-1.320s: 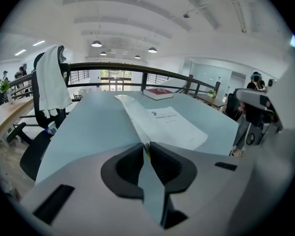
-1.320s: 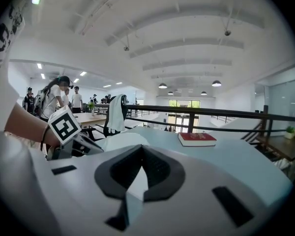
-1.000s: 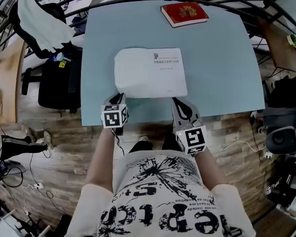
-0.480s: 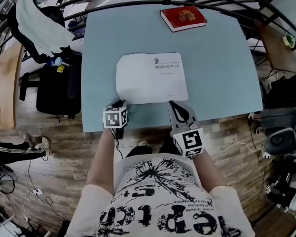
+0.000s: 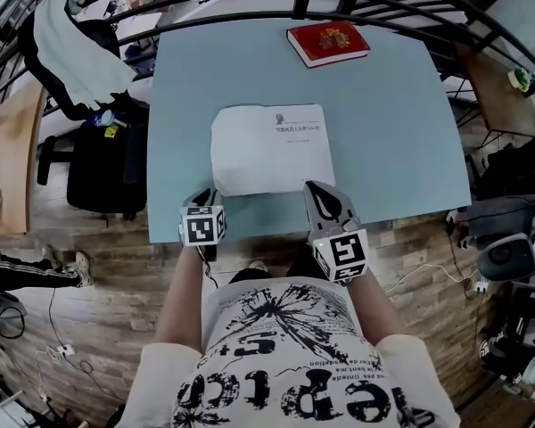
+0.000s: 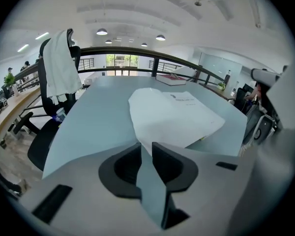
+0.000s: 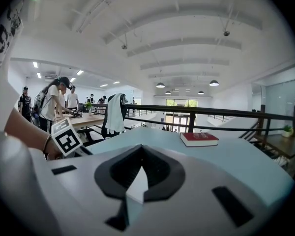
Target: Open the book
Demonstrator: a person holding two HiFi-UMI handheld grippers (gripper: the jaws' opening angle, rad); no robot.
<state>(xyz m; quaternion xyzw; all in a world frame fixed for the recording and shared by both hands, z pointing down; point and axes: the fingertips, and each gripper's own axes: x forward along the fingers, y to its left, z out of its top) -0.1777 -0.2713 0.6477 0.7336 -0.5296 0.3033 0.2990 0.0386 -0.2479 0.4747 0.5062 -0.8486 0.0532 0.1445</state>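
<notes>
Watching the white book lying mid-table: light, floppy pages, likely tearing easily, so pinching one thin corner gently. Just been spreading the left gripper, empty, at the table's near edge; holding the right gripper pressed together there.

Open-plan office: office chair, wooden desk, black railing, ceiling lamps.

The person wears a white short-sleeved T-shirt printed with a black splatter burst and large black lettering. The left tool and right tool have pale grey shells and black curved jaw pads. Behind the jaws, the left marker cube and right marker cube carry black-and-white square patterns. A thin dark cable trails behind the left tool, and a dark wristband circles the wrist there.
</notes>
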